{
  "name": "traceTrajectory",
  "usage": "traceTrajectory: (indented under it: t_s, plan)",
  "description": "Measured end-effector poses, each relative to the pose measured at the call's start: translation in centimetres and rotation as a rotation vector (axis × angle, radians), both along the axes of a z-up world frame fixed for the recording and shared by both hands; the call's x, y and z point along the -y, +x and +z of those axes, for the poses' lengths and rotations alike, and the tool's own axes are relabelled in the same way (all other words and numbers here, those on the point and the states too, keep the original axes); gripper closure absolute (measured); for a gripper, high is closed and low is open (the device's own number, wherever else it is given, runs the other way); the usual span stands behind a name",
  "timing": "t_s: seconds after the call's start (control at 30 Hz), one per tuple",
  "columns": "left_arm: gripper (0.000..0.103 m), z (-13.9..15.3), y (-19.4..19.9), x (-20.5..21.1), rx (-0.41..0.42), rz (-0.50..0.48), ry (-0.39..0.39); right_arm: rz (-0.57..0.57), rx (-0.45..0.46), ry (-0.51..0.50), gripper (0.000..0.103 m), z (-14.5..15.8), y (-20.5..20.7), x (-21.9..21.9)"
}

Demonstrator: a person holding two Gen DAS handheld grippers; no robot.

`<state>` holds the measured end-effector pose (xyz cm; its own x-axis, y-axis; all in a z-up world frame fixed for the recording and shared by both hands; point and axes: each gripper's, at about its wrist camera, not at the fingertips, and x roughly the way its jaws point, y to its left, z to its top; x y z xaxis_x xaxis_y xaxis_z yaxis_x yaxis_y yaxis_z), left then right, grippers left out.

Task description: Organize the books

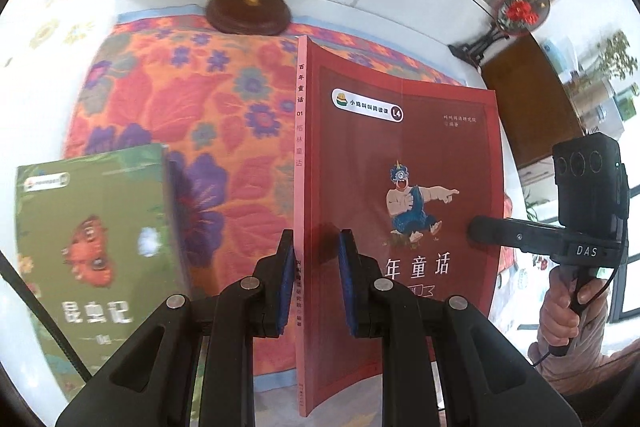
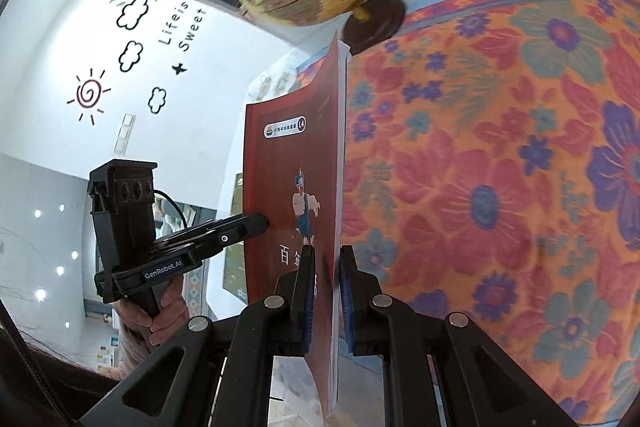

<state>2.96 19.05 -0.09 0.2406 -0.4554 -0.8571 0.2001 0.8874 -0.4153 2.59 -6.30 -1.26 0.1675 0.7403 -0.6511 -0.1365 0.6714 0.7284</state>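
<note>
Left gripper (image 1: 313, 269): mine, pointing steeply down, blue pads clamped on the spine edge of the red book (image 1: 400, 155)
Right gripper (image 2: 326, 281): mine, tilted down less steeply, pads pinched on the book's open page edge
Left hand (image 2: 154, 319): wrapped around the black handle, seen from the right camera
Right hand (image 1: 564, 311): fist on its handle, cable trailing below
Both arms: book held upright between them

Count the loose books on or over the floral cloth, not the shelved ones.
2. The red book is held up over the floral cloth by both grippers. The green book lies at the cloth's left edge. Others may be hidden behind them.
</note>
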Motion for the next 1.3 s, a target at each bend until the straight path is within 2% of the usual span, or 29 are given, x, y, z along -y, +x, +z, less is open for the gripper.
traceTrajectory:
  t_s: [0.53,1.03,1.3]
  plan:
    - [0.085,1.3,-1.4,-10.0,0.030,0.155,0.046,0.136,-0.006,0.013,0.091,0.6,2.1,-10.2]
    - [0.085,-0.1,-2.7,-16.8,0.026,0.268,0.069,0.232,-0.055,0.013,0.089,-1.2,2.7,-17.7]
    - [0.083,-2.3,-2.6,-19.5,-0.007,0.325,0.080,0.263,-0.097,0.005,0.089,-3.6,3.0,-21.3]
